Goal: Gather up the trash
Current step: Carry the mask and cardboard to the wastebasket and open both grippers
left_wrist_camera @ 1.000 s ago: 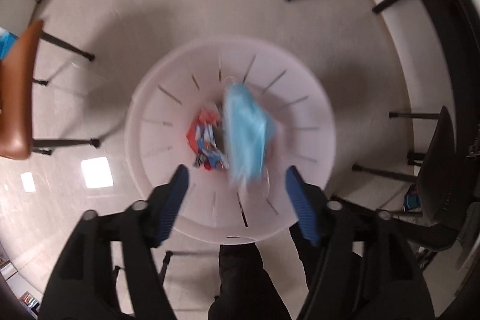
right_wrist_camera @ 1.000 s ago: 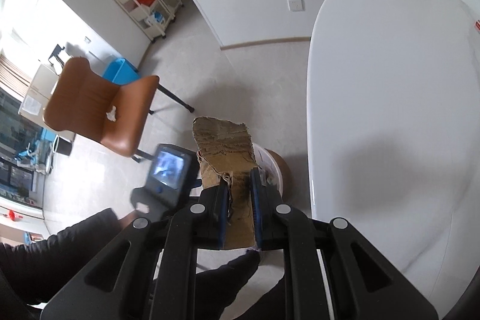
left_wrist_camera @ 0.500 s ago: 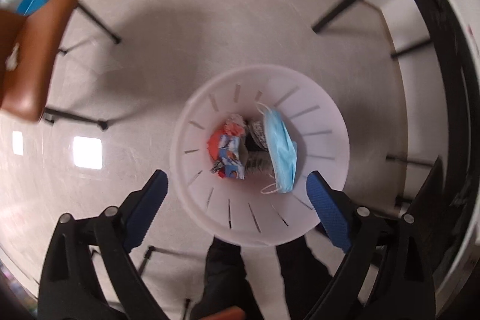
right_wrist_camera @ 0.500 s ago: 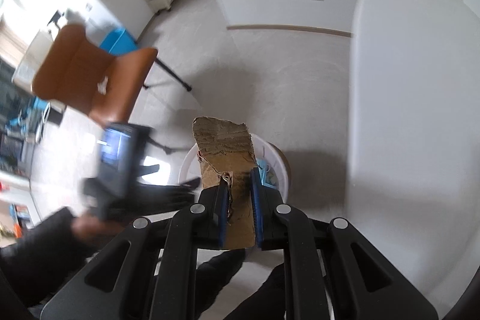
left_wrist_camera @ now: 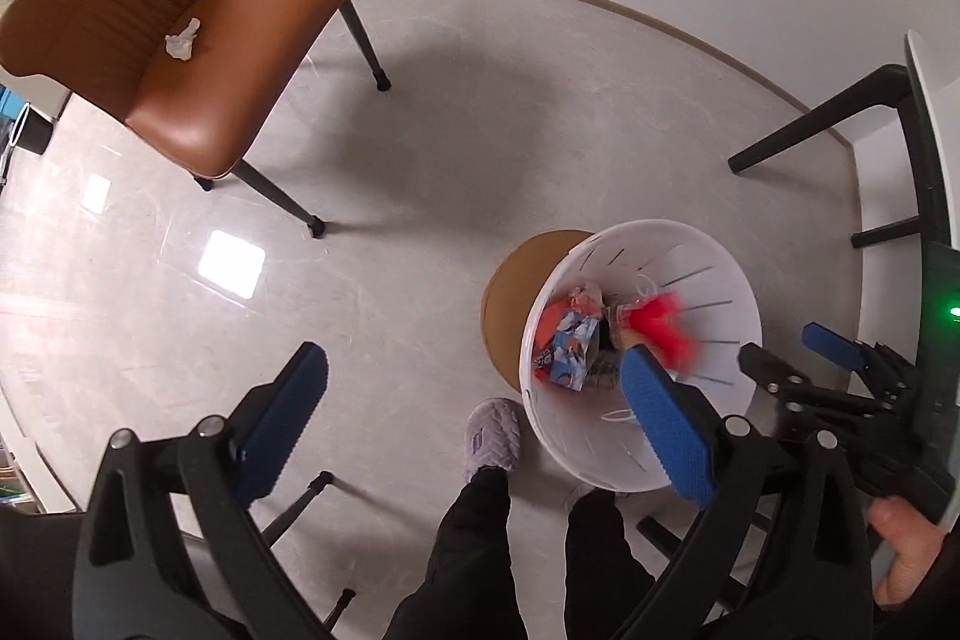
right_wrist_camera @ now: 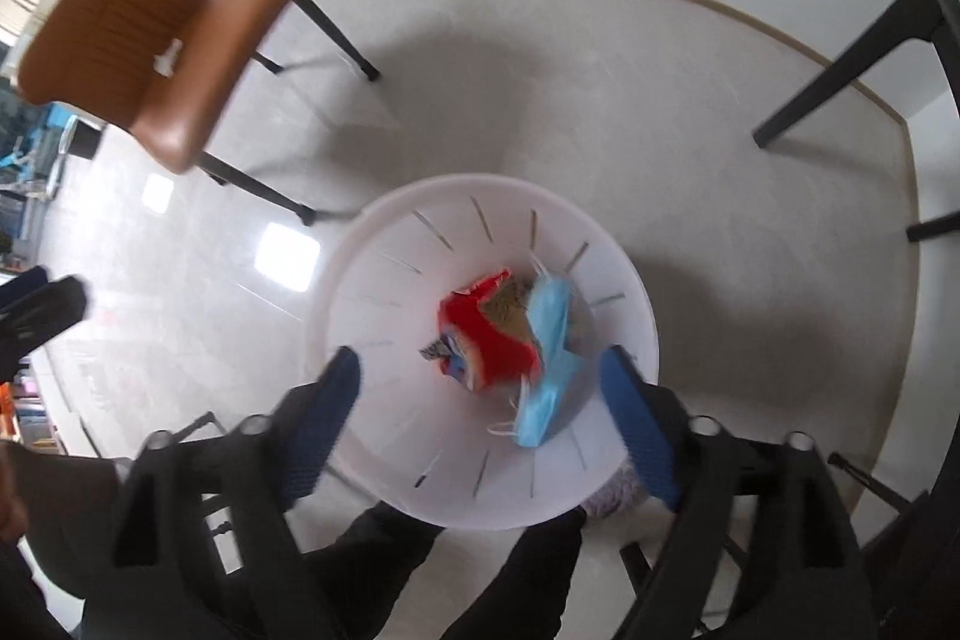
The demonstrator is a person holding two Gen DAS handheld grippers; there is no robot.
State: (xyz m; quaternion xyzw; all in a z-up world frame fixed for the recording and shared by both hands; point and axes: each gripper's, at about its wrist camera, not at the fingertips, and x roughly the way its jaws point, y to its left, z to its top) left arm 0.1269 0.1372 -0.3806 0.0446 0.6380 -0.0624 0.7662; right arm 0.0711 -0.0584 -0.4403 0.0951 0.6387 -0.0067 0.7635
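Both sets of jaws were spread and gripped nothing. The right gripper [right_wrist_camera: 480, 424] hung above the white bin [right_wrist_camera: 372, 436], whose trash, a blue mask [right_wrist_camera: 549, 340] and red wrapper [right_wrist_camera: 486, 334], lay below between its jaws. The left gripper [left_wrist_camera: 474, 418] stood beside the bin [left_wrist_camera: 732, 292].

Pale floor [left_wrist_camera: 420, 148] bears white bin [right_wrist_camera: 372, 340], brown chair [left_wrist_camera: 198, 58], perhaps tissue-topped.

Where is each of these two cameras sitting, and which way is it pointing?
Left wrist: rides the left hand-held gripper, open, looking down at floor, brown chair and white bin; the person's legs, shoe and a thumb show.
Right wrist: rides the right hand-held gripper, open, looking straight down into the bin; the person's legs show.
Shared: bin, chair, blue mask area, red wrapper.
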